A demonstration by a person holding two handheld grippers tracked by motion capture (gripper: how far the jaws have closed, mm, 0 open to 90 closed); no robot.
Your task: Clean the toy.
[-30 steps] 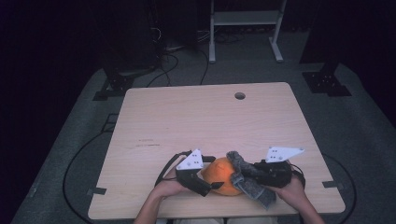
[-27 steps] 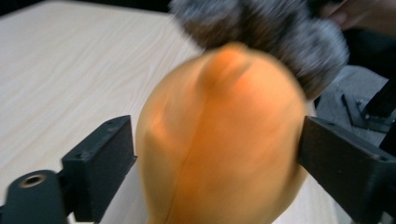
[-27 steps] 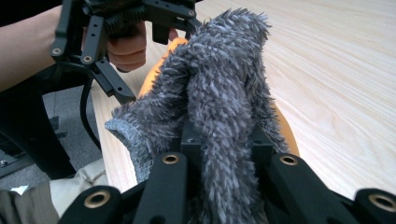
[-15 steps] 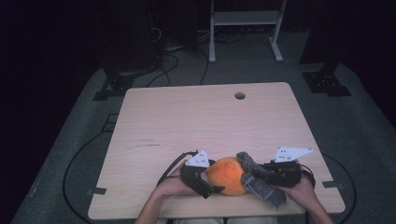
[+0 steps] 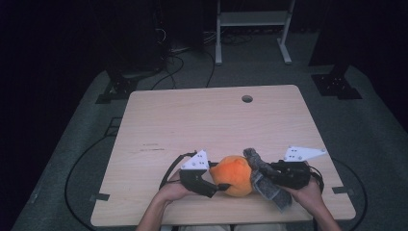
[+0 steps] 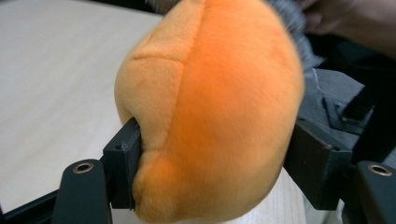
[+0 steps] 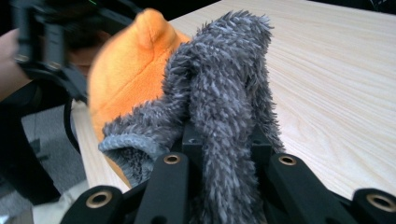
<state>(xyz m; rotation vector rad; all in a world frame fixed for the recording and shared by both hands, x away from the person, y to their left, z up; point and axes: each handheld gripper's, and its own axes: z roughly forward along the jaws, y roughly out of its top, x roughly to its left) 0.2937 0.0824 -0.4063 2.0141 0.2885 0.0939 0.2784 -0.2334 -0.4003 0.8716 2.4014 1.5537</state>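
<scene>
High view: at the near edge of the pale wooden table (image 5: 211, 120), my left gripper (image 5: 219, 186) and my right gripper (image 5: 269, 174) met at a round orange plush toy (image 5: 233, 174). My left gripper's jaws had just been closing, and in the left gripper view their pads pressed into the orange plush toy (image 6: 210, 107) from both sides. My right gripper (image 7: 223, 140) was pinched tight on a shaggy grey fabric piece (image 7: 224, 93) lying against the toy.
</scene>
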